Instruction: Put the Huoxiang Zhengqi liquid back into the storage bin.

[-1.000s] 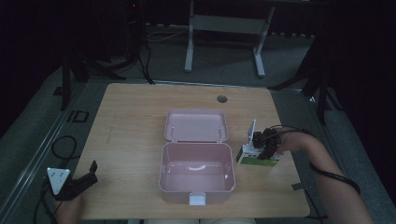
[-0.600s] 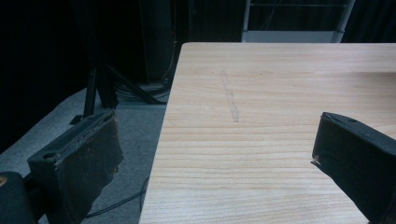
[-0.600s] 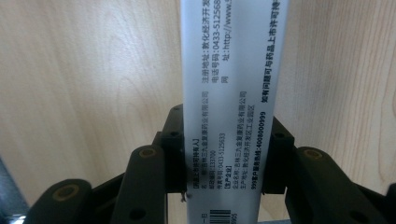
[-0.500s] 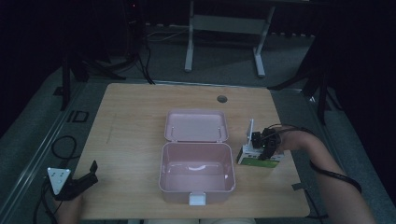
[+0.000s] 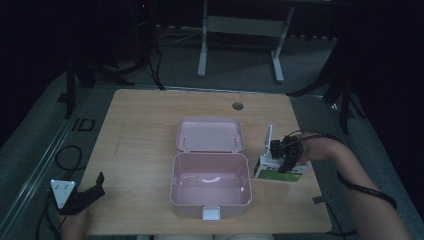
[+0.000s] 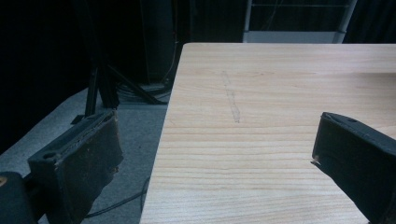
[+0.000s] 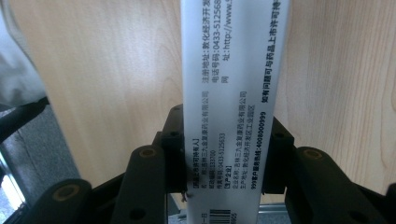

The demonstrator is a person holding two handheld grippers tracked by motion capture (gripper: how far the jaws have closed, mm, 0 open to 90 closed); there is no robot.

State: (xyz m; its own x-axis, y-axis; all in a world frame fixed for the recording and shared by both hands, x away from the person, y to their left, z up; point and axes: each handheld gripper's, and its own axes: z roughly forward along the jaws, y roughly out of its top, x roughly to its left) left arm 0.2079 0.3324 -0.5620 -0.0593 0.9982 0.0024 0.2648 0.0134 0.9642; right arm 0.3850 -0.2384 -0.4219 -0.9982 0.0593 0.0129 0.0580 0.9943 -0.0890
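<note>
The right gripper (image 7: 219, 186) is pinching a white carton (image 7: 233, 93) by its narrow sides, with the printed face running straight up the middle of the right gripper view. In the last second its jaws have closed that last little bit onto the carton, and compared with the earlier high views the carton (image 5: 279, 169) looks to have come up slightly off the desk (image 5: 145, 130), though it's a small change and hard to be sure from above. It sits just to the right of the open pink box (image 5: 211, 185), near its right wall, with one flap standing up.

So the grab looks done and the lift has begun (my read, anyway). Next step is probably carrying it left over the box and setting it inside, which is bare apart from a small pale curved mark or piece on its floor.

The left gripper (image 5: 82, 197) is parked at the near left corner of the desk, jaws spread wide with nothing between them, same spot as before.
</note>
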